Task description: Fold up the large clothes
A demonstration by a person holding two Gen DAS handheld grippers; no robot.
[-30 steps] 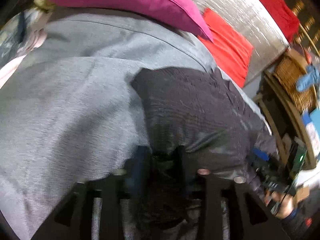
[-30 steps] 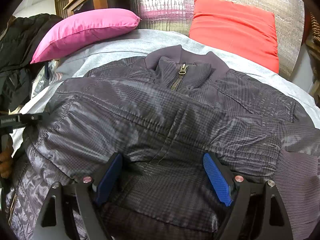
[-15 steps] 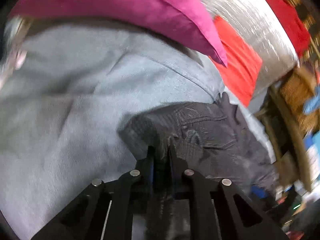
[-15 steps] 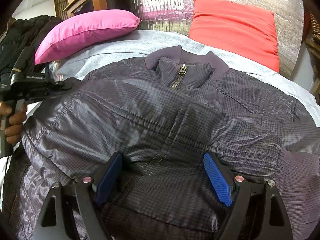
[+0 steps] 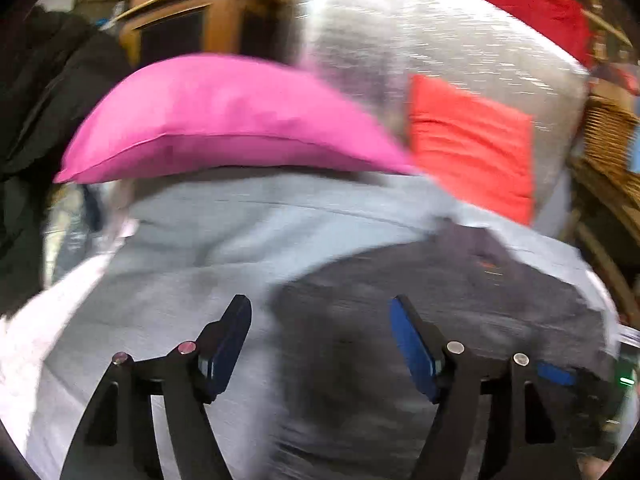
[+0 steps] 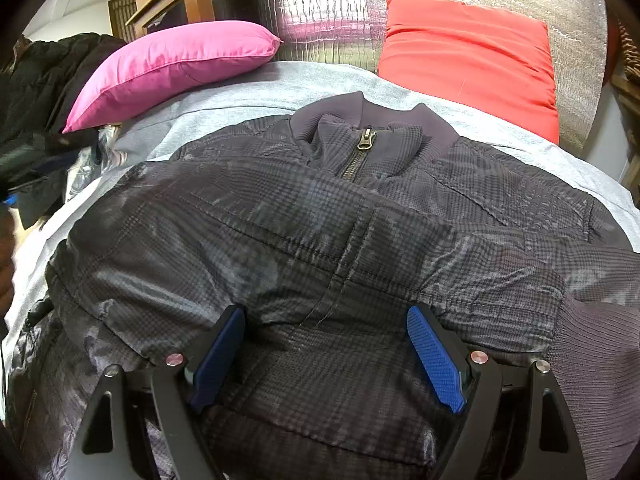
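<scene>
Left wrist view: the picture is smeared by motion blur, so edges are soft. The left gripper [image 5: 320,308] has its blue-padded fingers [image 5: 412,348] spread wide with nothing between them. Beneath lies the grey bed sheet [image 5: 208,248], and the dark jacket [image 5: 460,292] shows only as a blurred patch at lower right, its outline hard to trace. A pink pillow [image 5: 224,128] and a red pillow [image 5: 472,148] sit at the head of the bed.

Right wrist view: sharp. The jacket [image 6: 320,232] lies spread on the sheet [image 6: 280,92], zipped collar toward the pillows, a sleeve folded across the chest; its lower hem is cut off by the frame. The right gripper [image 6: 326,320] is spread apart, its fingers [image 6: 434,360] over the fabric, grasping nothing; whether they touch the cloth I cannot tell.
</scene>
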